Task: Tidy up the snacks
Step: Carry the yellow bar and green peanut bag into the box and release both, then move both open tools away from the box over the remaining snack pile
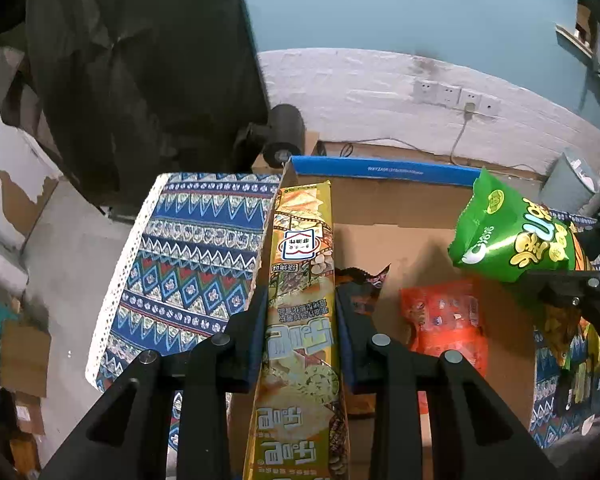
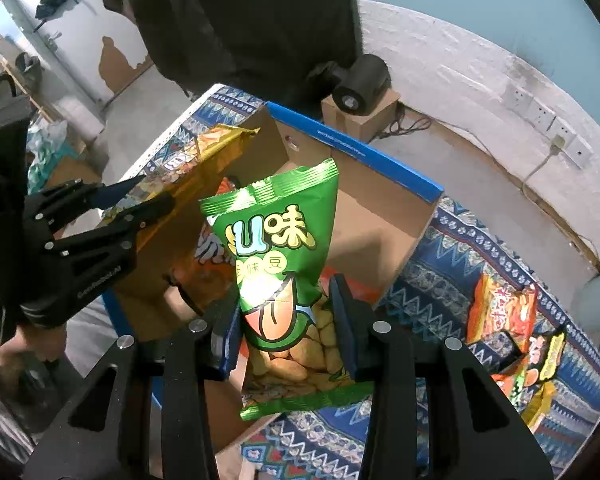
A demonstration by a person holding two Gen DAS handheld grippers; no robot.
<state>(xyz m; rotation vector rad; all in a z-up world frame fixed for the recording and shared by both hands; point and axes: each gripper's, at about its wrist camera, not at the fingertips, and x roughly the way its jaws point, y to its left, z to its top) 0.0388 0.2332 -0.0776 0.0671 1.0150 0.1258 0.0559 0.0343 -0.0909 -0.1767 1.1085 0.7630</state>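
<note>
Your left gripper was closed on a long yellow snack pack, its blue-padded fingers pressing both long edges. The pack ran straight forward between the fingers, its far end reaching over the left wall of the cardboard box. Your right gripper was clamped on a green snack bag, gripping it across the lower half. The bag stood upright between the fingers, its crimped top pointing toward the box, and it hung over the near edge of the box.

You had both packs held above the open box, which sat on a blue patterned cloth. An orange packet and a dark packet lay on the box floor. More packets lay on the cloth to the right of the box.

The green bag carried large yellow Chinese characters, of which "味" and "豆" were readable. The yellow pack showed Chinese print, upside down to the left camera. The side of your left gripper body read "GenRobot.AI" in the right camera.
</note>
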